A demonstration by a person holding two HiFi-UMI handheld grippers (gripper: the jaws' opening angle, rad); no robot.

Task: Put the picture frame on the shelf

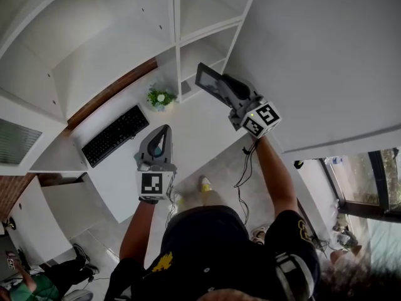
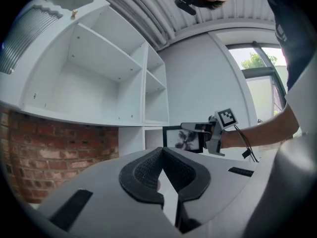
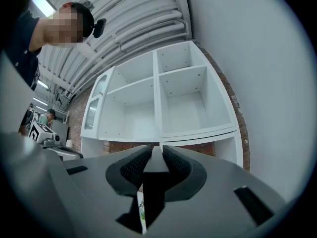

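The black picture frame [image 1: 210, 83] hangs in the air in front of the white shelf unit [image 1: 207, 17], clamped in my right gripper [image 1: 233, 96]. From the left gripper view the picture frame [image 2: 184, 139] shows a dark flower print, with the right gripper [image 2: 198, 133] shut on its edge. In the right gripper view the picture frame [image 3: 152, 175] is seen edge-on between the jaws, aimed at the empty shelf unit [image 3: 163, 98]. My left gripper [image 1: 161, 137] hovers over the desk [image 1: 207, 130] with its jaws touching and nothing held.
A black keyboard [image 1: 114, 135] lies on the desk's left part. A small potted plant [image 1: 161, 98] stands near the shelf base. A brick wall [image 2: 54, 152] shows under the shelves. A white wall [image 1: 326, 61] borders the right side.
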